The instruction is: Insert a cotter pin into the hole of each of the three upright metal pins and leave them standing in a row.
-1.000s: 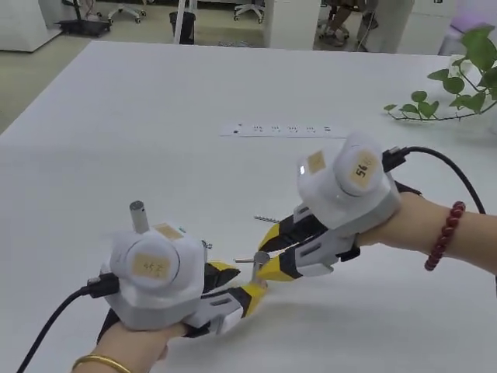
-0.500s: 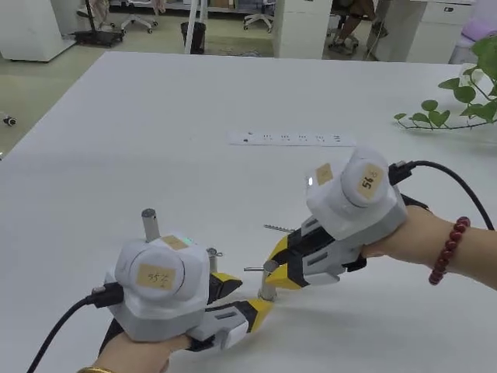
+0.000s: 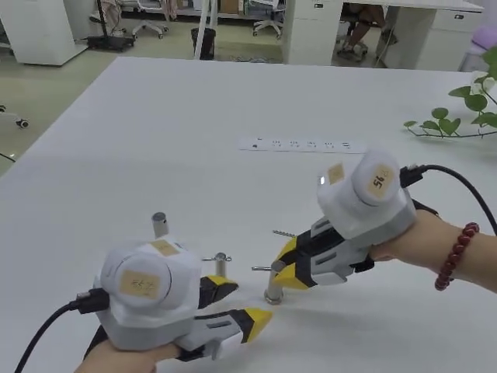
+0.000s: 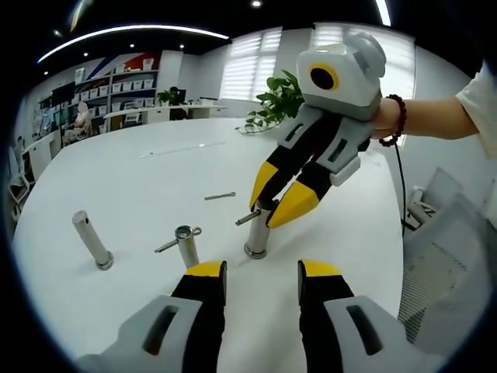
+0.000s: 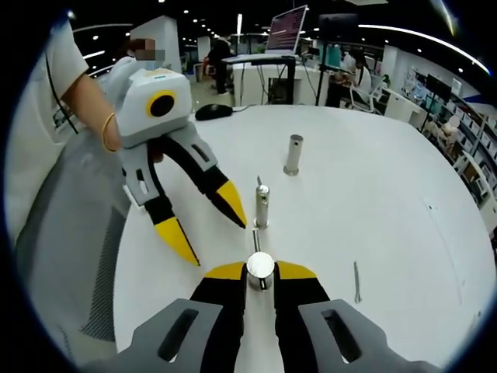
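Three upright metal pins stand in a row on the white table (image 3: pixel 155 124). The far pin (image 3: pixel 159 224) is bare. The middle pin (image 3: pixel 220 263) has a cotter pin through its top. At the near pin (image 3: pixel 273 286), my right gripper (image 3: pixel 278 272) is shut on a cotter pin (image 4: pixel 247 219) whose tip pokes out of the far side of the hole. In the right gripper view the pin's round top (image 5: pixel 260 266) sits between the jaws. My left gripper (image 3: pixel 239 301) is open just left of that pin, holding nothing. A loose cotter pin (image 3: pixel 283 232) lies beyond.
A white power strip (image 3: pixel 301 144) lies across the middle of the table. A leafy plant (image 3: pixel 458 116) reaches in at the far right edge. Cables trail from both grippers. Chairs and desks stand beyond the table's far edge.
My left gripper has drawn back a little from the near pin's base. The right gripper stays at the pin's top. The head camera has tilted, shifting the whole picture down.
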